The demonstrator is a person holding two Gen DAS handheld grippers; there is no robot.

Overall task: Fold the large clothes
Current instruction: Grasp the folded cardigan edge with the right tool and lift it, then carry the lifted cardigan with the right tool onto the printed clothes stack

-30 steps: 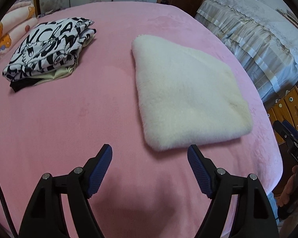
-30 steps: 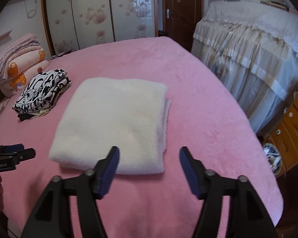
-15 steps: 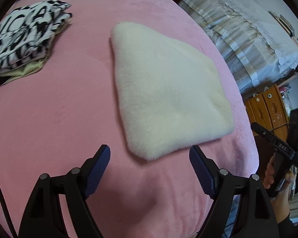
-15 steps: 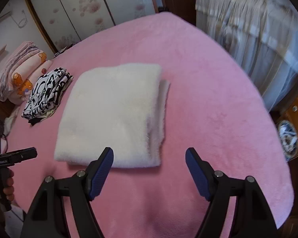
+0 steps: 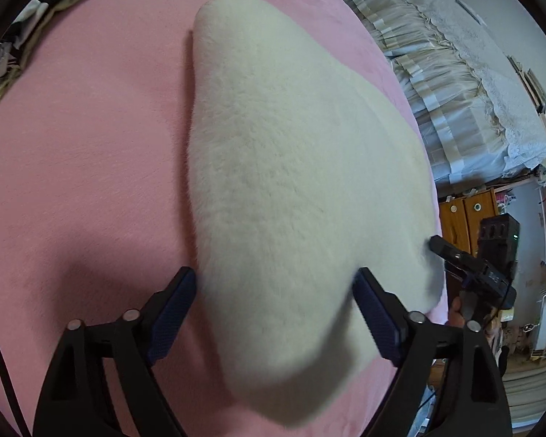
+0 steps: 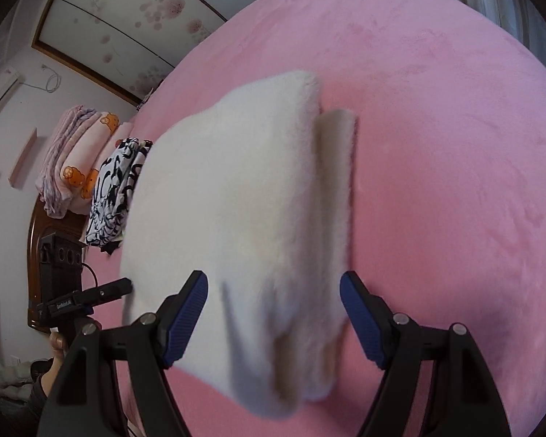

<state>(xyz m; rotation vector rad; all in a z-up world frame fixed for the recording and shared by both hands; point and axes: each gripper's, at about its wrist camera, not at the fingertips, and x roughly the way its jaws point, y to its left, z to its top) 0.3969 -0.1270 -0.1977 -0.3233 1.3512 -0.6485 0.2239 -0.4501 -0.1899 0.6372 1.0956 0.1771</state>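
Folded cream fleece garment (image 5: pixel 302 182) on the pink bedspread (image 5: pixel 83 153) lies between both wide-open grippers' fingers: left gripper (image 5: pixel 275 313), right gripper (image 6: pixel 273 317).

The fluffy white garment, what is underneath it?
The white garment lies on the pink bedspread. Along its right edge a folded lower layer of the same fabric sticks out. Anything else beneath is covered.

The only lettering I can find is small white print on the side of my left gripper (image 6: pixel 87 300), seen from my right wrist camera, and it is too blurred to read. The black-and-white garment (image 6: pixel 113 189) by the pillows has bold markings, but I cannot make out any letters
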